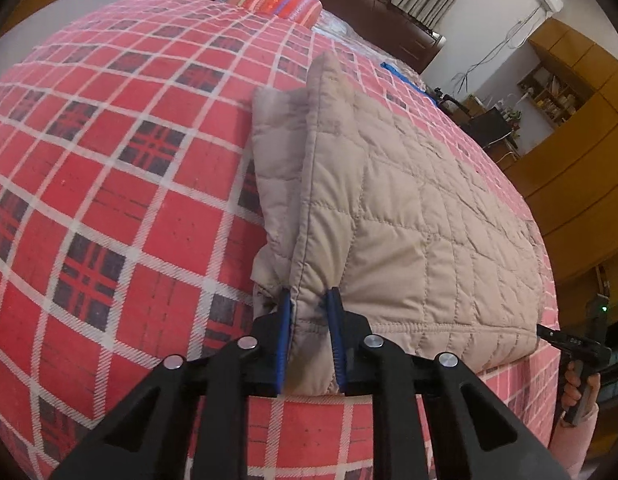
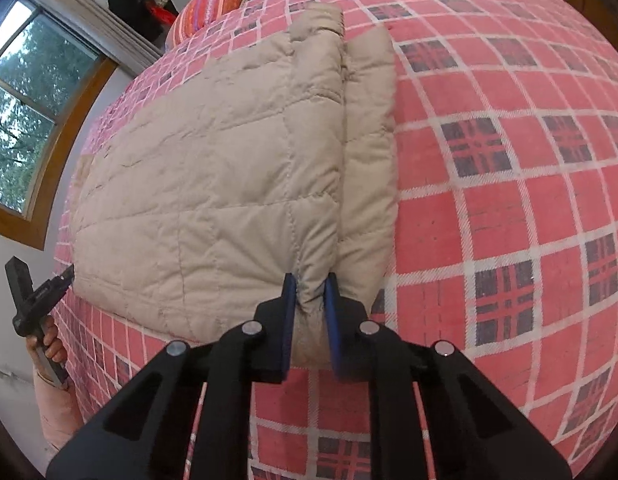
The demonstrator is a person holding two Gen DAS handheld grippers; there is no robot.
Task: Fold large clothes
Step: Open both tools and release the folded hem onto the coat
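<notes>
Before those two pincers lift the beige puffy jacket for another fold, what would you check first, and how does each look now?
1. Left gripper pinching a near corner of the quilted jacket: ok.
2. Right gripper pinching the other near corner: ok.
3. All layers caught in each grip: cannot tell.
4. Jacket lying flat on the plaid bedspread: ok; side panels already folded in.
5. Bedspread beyond the jacket free up to the striped pillow: ok.
</notes>
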